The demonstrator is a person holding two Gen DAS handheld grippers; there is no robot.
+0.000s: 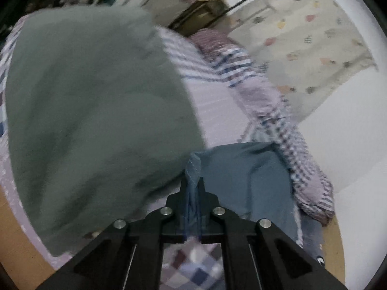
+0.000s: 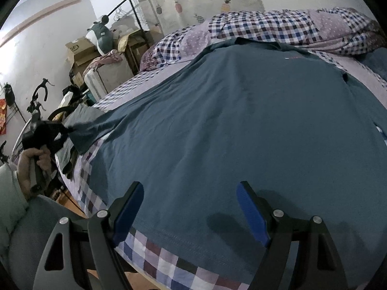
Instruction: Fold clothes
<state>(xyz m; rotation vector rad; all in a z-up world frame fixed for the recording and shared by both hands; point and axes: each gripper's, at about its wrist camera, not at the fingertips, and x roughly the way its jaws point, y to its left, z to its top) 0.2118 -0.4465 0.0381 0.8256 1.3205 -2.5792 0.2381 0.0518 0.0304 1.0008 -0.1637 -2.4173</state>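
A teal-blue T-shirt (image 2: 241,111) lies spread flat on the bed, its hem towards me. My right gripper (image 2: 189,188) hangs open just above the hem, blue pads wide apart and nothing between them. At the bed's left edge my left gripper (image 2: 65,130) pinches the shirt's sleeve and pulls it outward, with a hand (image 2: 29,162) on its handle. In the left wrist view that gripper (image 1: 193,183) is shut on a bunched fold of the teal fabric (image 1: 246,176). A blurred grey-green cloth (image 1: 96,111) fills the left of this view.
The bed has a checked purple sheet (image 2: 169,265) and a rumpled checked quilt (image 2: 278,26) at the far end. Cardboard boxes (image 2: 79,53), a plush toy (image 2: 101,36) and a clothes rack (image 2: 135,14) crowd the wall to the left. Wooden floor (image 2: 72,200) shows beside the bed.
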